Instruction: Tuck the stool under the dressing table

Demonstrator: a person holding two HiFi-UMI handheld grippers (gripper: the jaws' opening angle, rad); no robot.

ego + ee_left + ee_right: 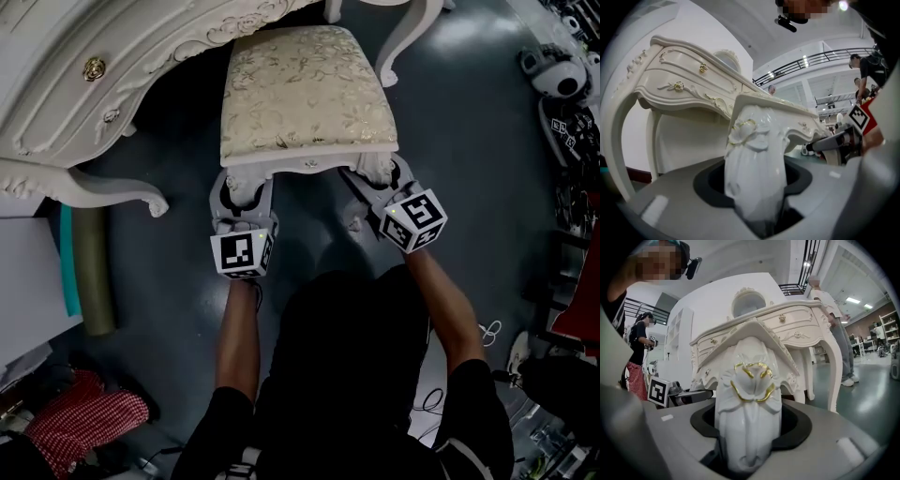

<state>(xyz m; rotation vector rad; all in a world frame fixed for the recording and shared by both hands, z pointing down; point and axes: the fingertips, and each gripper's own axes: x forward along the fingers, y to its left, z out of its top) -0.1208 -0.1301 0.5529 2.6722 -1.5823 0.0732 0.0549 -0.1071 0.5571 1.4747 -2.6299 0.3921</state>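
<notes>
The stool [305, 89] has a cream floral cushion on a carved white frame, and its far end reaches under the white dressing table [94, 75]. My left gripper [242, 199] is shut on the stool's near left leg [754, 178]. My right gripper [378, 183] is shut on the near right leg [747, 423], which bears a gold-trimmed carved flower. Both grippers point roughly level toward the table. In the gripper views the table's drawer front [797, 324] rises just behind the stool.
A curved table leg [103, 187] lies left of the stool and another [405, 37] at its far right. An olive roll [92, 272] and red checked cloth [84, 417] sit at left, equipment [562, 75] at right. A person [836, 333] stands beside the table.
</notes>
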